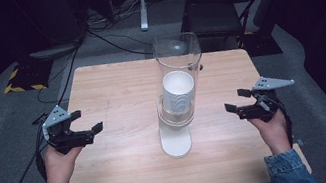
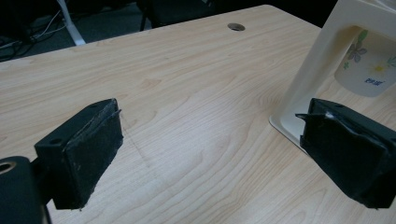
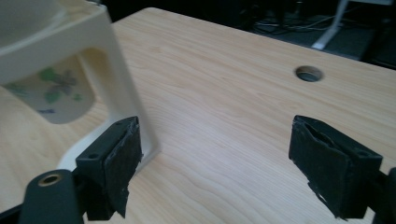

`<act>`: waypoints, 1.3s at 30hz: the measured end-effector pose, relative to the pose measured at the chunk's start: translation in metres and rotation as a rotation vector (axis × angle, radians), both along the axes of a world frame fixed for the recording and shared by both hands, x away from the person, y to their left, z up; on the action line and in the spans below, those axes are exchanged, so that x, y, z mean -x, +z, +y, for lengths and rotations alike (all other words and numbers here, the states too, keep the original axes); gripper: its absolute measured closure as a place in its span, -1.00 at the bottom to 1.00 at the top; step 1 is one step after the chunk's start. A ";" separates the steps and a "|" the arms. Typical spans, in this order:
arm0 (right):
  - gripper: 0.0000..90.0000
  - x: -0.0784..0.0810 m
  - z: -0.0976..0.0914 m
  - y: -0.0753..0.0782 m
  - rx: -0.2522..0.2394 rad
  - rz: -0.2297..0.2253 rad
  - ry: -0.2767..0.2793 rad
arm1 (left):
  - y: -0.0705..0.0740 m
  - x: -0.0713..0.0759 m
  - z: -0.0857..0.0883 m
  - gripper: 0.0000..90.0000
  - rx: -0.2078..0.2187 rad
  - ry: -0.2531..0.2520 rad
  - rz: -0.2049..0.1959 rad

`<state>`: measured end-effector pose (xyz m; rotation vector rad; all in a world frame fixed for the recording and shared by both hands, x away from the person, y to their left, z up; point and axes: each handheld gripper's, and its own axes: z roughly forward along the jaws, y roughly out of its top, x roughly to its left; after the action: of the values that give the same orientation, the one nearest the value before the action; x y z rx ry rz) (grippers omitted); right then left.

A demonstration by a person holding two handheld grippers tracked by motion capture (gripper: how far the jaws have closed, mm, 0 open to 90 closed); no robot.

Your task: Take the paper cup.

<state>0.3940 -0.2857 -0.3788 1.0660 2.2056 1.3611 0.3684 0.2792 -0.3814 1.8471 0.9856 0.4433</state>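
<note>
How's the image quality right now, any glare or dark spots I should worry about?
High view: table evenly lit, surroundings dark, clear tube shows faint reflections. Left gripper view: sharp wood grain, cup print soft. Right gripper view: cup dispenser slightly blurred and bright.

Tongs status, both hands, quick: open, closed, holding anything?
Left tongs: open, holding nothing, beside the cup dispenser.
Right tongs: open, holding nothing, on the dispenser's other side.

high view looks down on the table [image 1: 116, 94]; both gripper views sit low, facing its dispenser [image 1: 177, 114]
</note>
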 end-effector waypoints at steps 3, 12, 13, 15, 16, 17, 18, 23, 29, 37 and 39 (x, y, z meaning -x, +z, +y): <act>-0.61 0.000 0.018 0.000 -0.004 0.000 0.058 | -0.001 0.001 0.000 -0.88 -0.003 -0.005 0.002; -0.61 0.000 0.053 -0.006 0.014 0.017 0.151 | 0.000 0.008 0.006 -0.88 0.056 0.009 0.026; -0.61 0.000 0.057 -0.007 0.013 0.022 0.164 | 0.000 0.009 0.008 -0.88 0.057 0.011 0.023; -0.61 0.000 0.067 -0.010 0.004 0.036 0.205 | 0.000 0.010 0.009 -0.88 0.063 0.015 0.022; -0.61 0.000 0.067 -0.010 0.004 0.036 0.205 | 0.000 0.010 0.010 -0.88 0.061 0.014 0.021; -0.61 0.001 0.071 -0.010 0.001 0.041 0.219 | 0.000 0.010 0.010 -0.88 0.062 0.018 0.023; -0.61 0.001 0.074 -0.011 0.001 0.044 0.234 | -0.001 0.010 0.010 -0.88 0.065 0.019 0.025; -0.63 0.004 0.088 -0.016 0.014 0.052 0.295 | -0.002 0.009 0.009 -0.88 0.060 0.013 0.035; -0.65 0.006 0.103 -0.024 -0.004 0.057 0.338 | -0.003 0.008 0.009 -0.88 0.053 0.011 0.039; -0.65 0.005 0.120 -0.035 -0.009 0.045 0.339 | -0.007 0.006 0.007 -0.88 0.044 0.015 0.067; -0.65 0.004 0.123 -0.038 -0.021 0.045 0.327 | -0.008 0.005 0.007 -0.88 0.044 0.016 0.066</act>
<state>0.3898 -0.1627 -0.4167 0.7706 2.4865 1.5046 0.3630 0.2857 -0.3891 1.8256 1.0465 0.3699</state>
